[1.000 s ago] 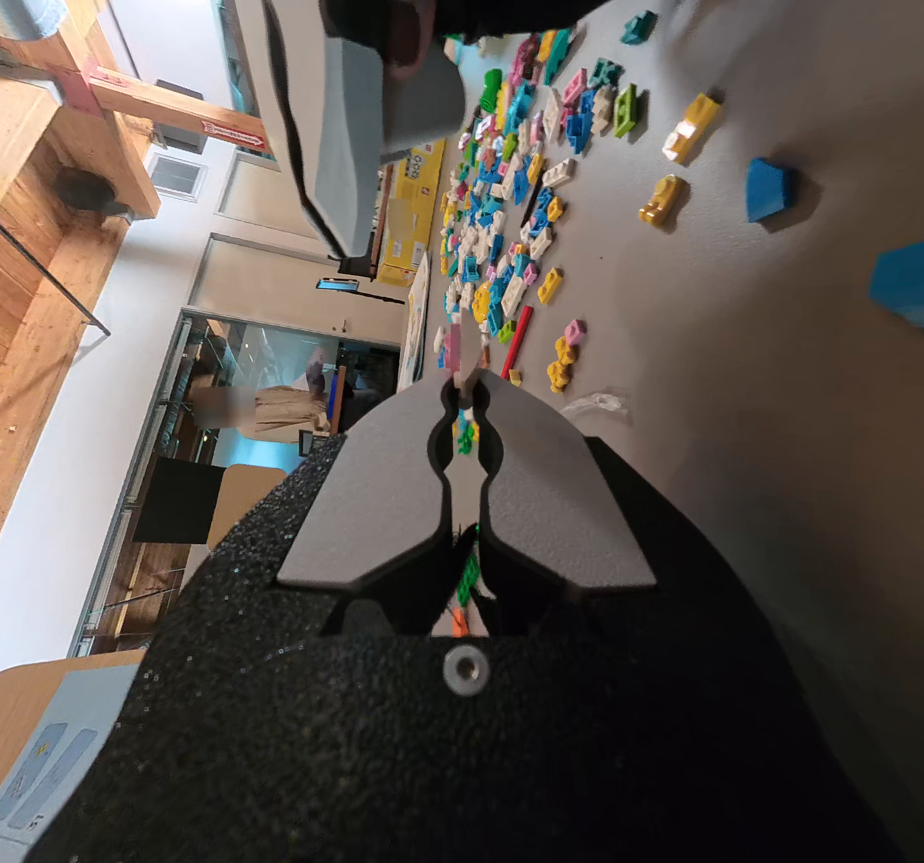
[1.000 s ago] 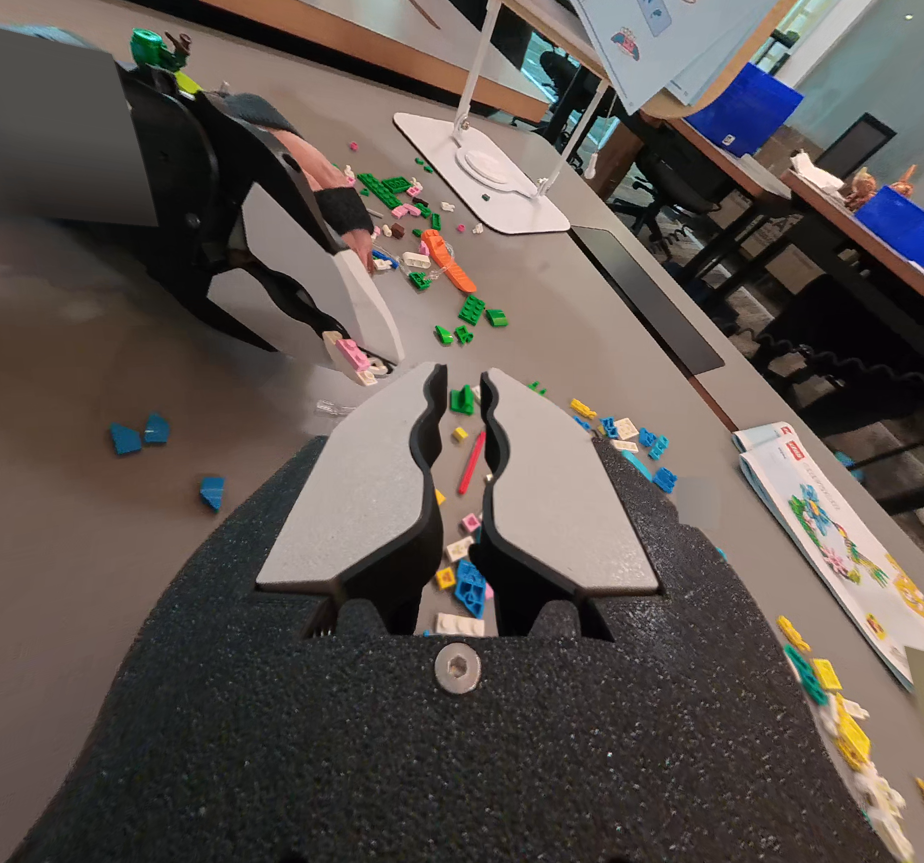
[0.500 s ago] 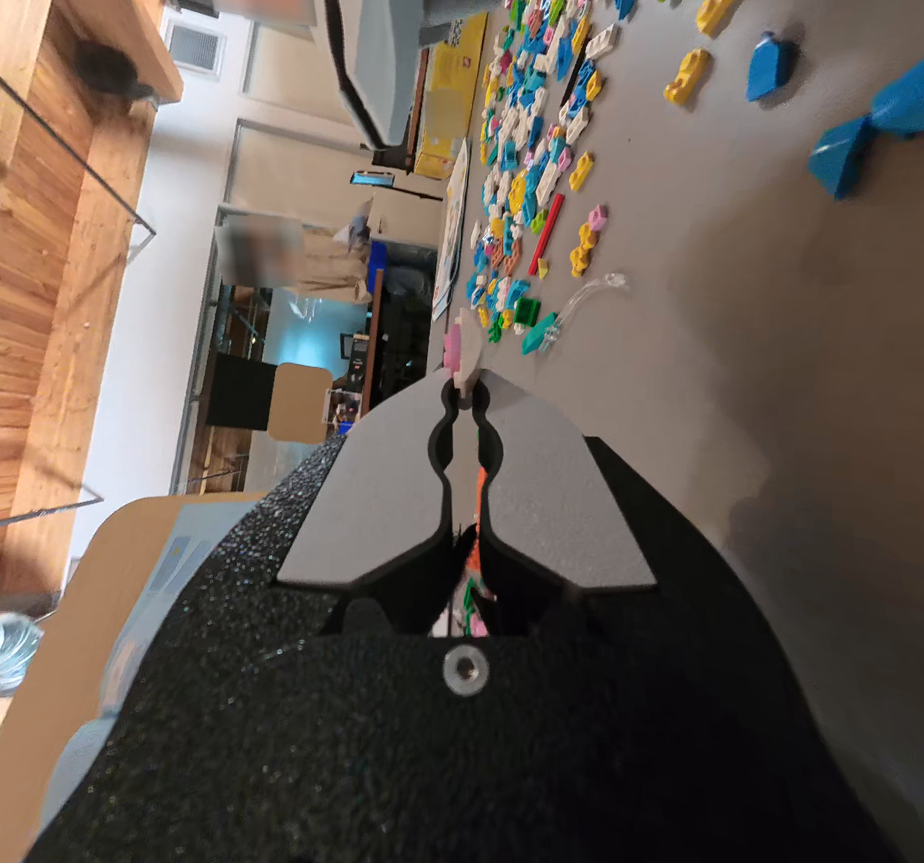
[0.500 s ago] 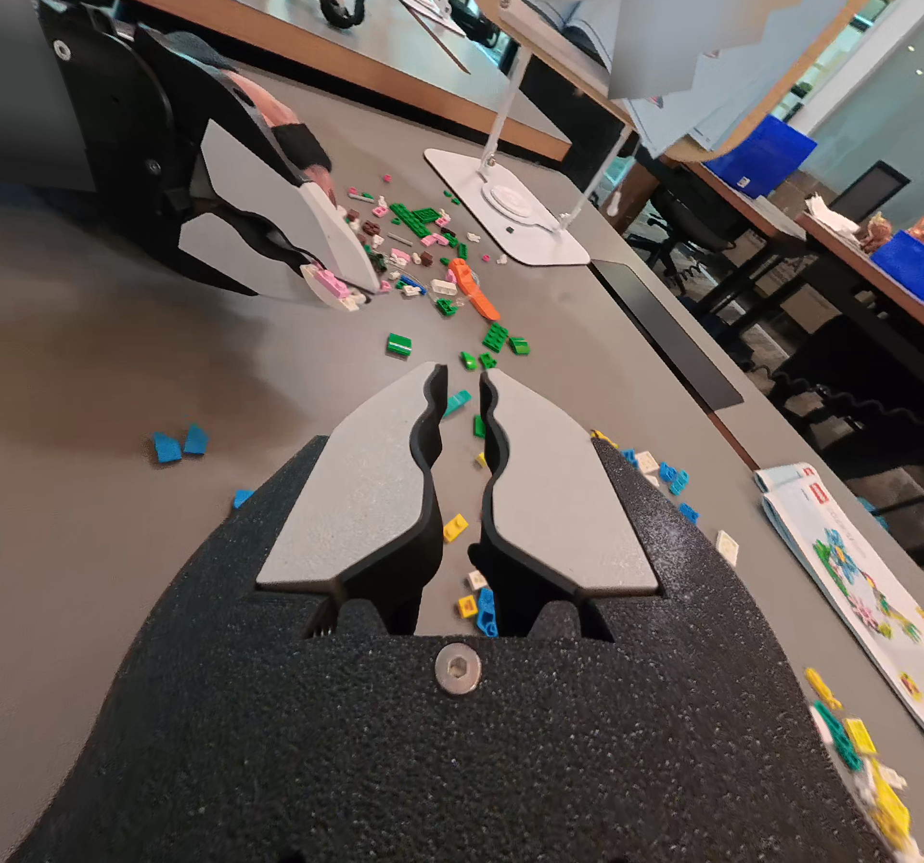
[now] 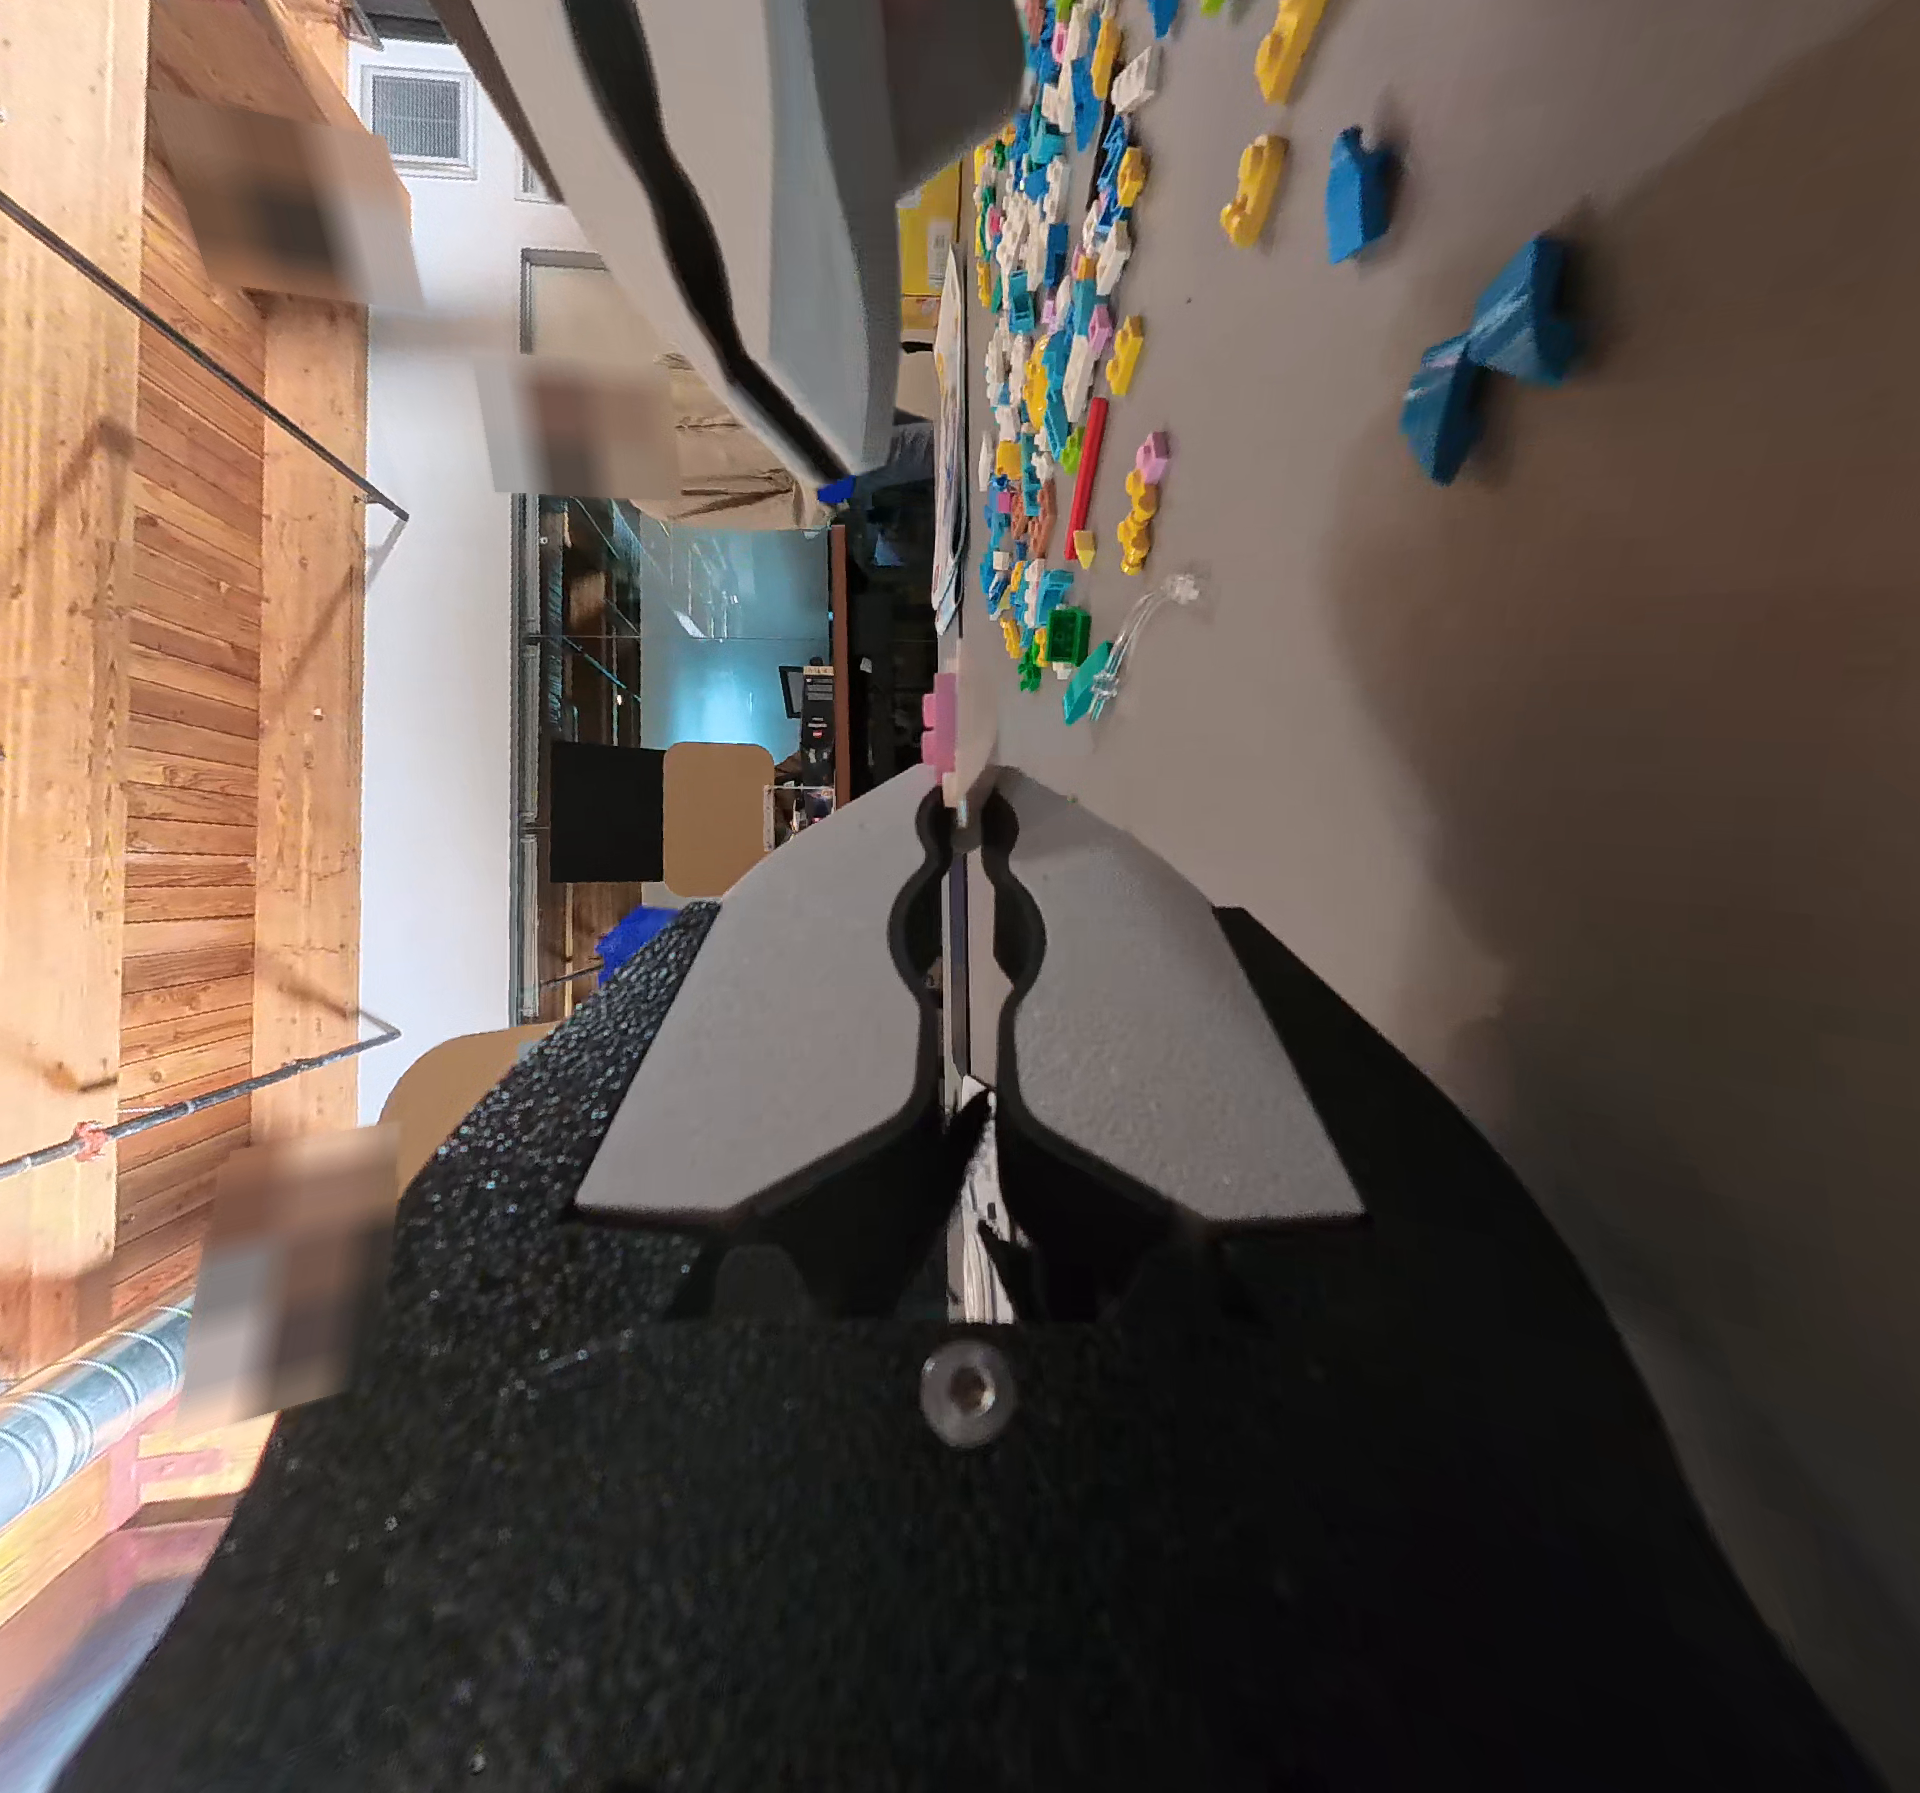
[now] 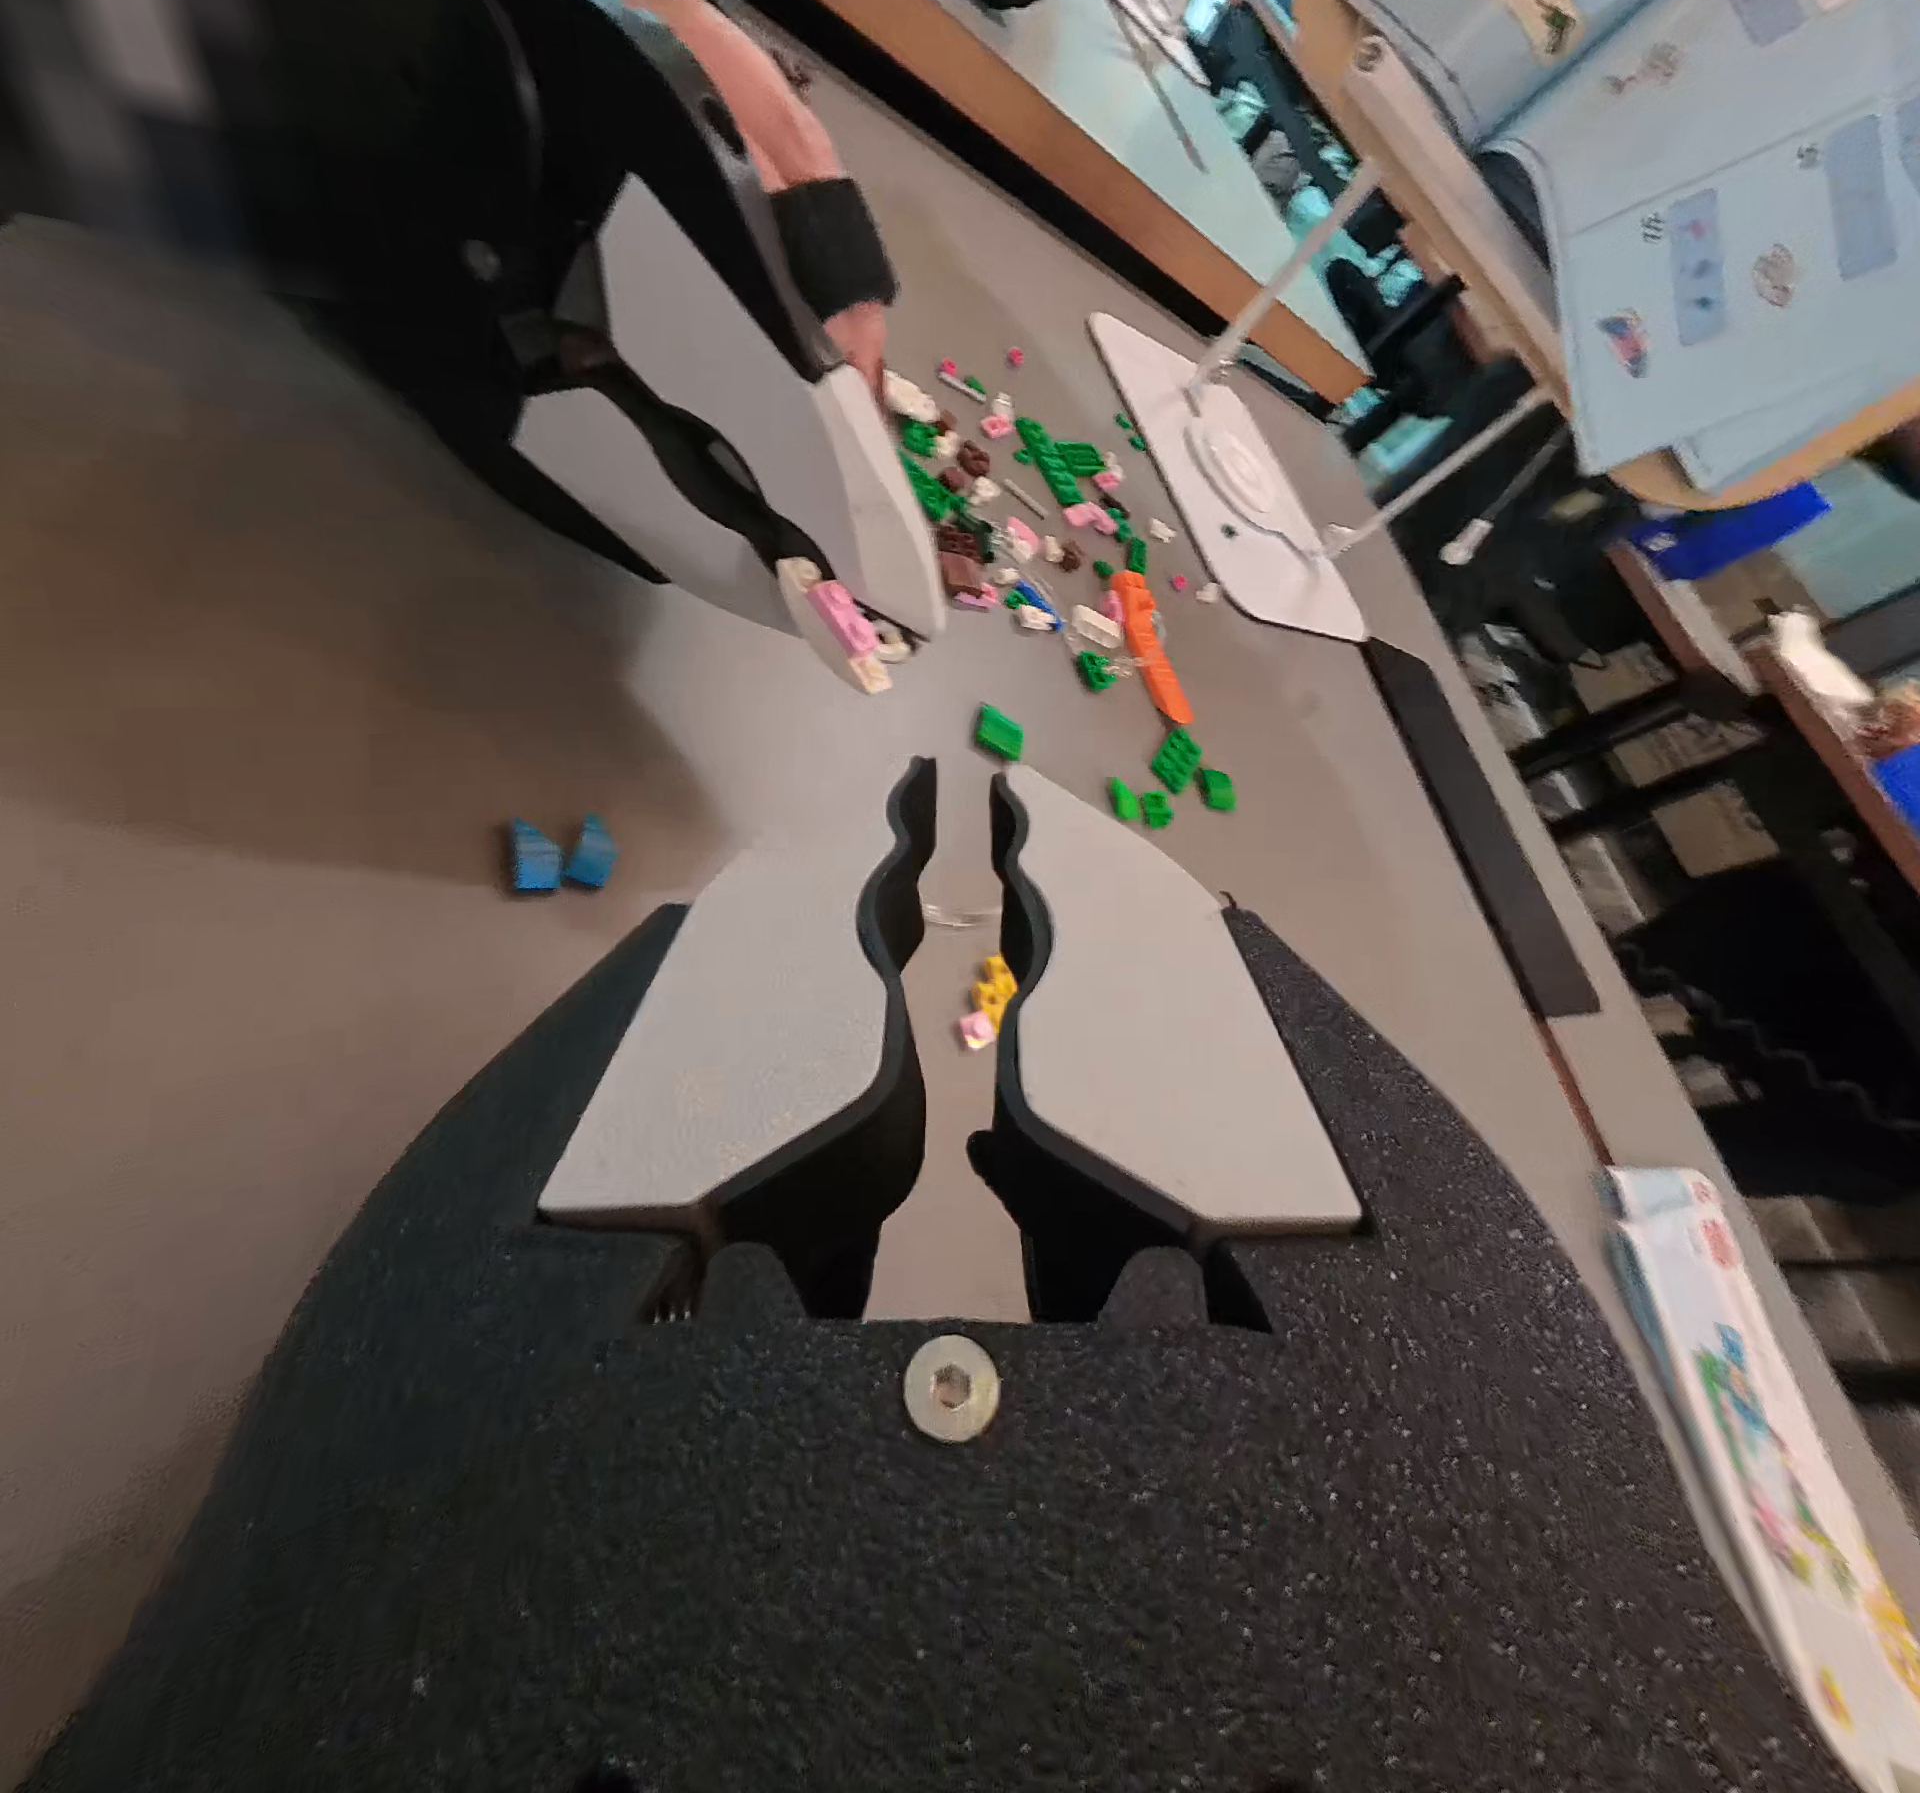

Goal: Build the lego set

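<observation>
My left gripper point(image 5: 961, 798) is shut on a small pink and white lego assembly point(image 5: 948, 730) and holds it above the grey table point(image 5: 1558, 808). It also shows in the right wrist view point(image 6: 831, 621), with the assembly point(image 6: 836, 616) sticking out of its tips. My right gripper point(image 6: 961, 777) is empty, its jaws a narrow gap apart, low over the table. It points toward a green brick point(image 6: 997, 733) and sits just right of and below the left gripper's tips. In the left wrist view it looms large at the top point(image 5: 790, 237).
Two blue wedge pieces point(image 6: 561, 855) lie to the left. Small yellow and pink pieces point(image 6: 987, 1000) and a clear piece point(image 6: 951, 912) lie under my right fingers. Green, brown and pink bricks point(image 6: 1039, 486), an orange piece point(image 6: 1148, 642), a white stand base point(image 6: 1236, 486), a booklet point(image 6: 1766, 1431). Some 5 cm of space lies between my two pairs of fingers. From the left gripper's tips to the green brick point(image 6: 997, 733) is close to 8 cm.
The two grippers have come closer together; each looms larger in the other's view. The right gripper moved forward over the loose pieces. The left still holds the pink and white assembly.
</observation>
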Action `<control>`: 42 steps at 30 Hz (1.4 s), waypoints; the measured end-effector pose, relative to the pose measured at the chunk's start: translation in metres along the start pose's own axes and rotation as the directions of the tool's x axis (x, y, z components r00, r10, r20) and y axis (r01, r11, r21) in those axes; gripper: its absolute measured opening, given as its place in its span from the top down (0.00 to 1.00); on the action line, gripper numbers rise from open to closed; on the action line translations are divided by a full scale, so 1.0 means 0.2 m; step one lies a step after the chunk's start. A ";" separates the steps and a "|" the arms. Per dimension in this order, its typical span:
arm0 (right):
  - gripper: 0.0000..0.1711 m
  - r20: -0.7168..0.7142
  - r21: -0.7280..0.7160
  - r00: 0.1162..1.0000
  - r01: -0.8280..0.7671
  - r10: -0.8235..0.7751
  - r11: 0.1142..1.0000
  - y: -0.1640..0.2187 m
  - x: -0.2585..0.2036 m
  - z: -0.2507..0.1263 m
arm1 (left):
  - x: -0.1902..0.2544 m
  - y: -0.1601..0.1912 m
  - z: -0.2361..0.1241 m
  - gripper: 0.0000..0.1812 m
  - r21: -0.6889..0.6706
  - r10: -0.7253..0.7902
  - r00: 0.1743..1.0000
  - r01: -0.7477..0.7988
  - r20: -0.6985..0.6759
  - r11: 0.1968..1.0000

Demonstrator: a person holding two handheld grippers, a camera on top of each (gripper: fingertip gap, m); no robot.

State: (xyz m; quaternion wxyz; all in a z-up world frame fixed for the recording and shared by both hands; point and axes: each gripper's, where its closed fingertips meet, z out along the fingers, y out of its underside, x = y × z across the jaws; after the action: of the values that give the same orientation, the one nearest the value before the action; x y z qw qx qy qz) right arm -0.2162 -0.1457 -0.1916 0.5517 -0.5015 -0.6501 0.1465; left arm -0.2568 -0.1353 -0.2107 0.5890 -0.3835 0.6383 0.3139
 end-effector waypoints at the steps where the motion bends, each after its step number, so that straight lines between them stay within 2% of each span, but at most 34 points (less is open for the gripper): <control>1: 0.96 0.043 0.010 0.999 -0.013 0.013 1.000 -0.01 -0.03 0.00 | 0.01 0.00 0.00 0.98 -0.002 0.014 1.000 -0.014 -0.004 1.000; 5: 0.98 0.248 0.037 0.967 -0.069 0.058 0.997 -0.03 -0.16 -0.01 | 0.03 -0.03 0.00 0.98 0.005 0.070 0.997 -0.070 -0.014 0.998; 7: 0.97 0.379 -0.020 0.919 -0.110 0.110 0.994 0.00 -0.25 -0.02 | 0.04 -0.05 0.00 0.98 0.012 0.090 0.996 -0.090 -0.016 0.996; 10: 0.97 0.483 -0.100 0.863 -0.116 0.150 0.988 0.06 -0.34 -0.01 | 0.04 -0.07 0.00 0.98 0.020 0.109 0.994 -0.108 -0.018 0.994; 18: 0.98 0.565 -0.162 0.809 -0.085 0.163 0.983 0.10 -0.42 -0.04 | 0.05 -0.08 -0.01 0.98 0.032 0.102 0.995 -0.101 -0.023 0.994; 42: 0.94 0.562 -0.218 0.814 -0.026 0.147 0.976 0.13 -0.46 -0.02 | 0.06 -0.09 -0.01 0.98 0.068 0.041 0.997 -0.037 -0.060 0.997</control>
State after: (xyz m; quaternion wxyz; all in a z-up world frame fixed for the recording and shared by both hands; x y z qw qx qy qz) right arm -0.2103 -0.2094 -0.2615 0.2694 -0.5161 -0.7738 0.2495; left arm -0.2428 -0.1469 -0.2221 0.5754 -0.3606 0.6736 0.2919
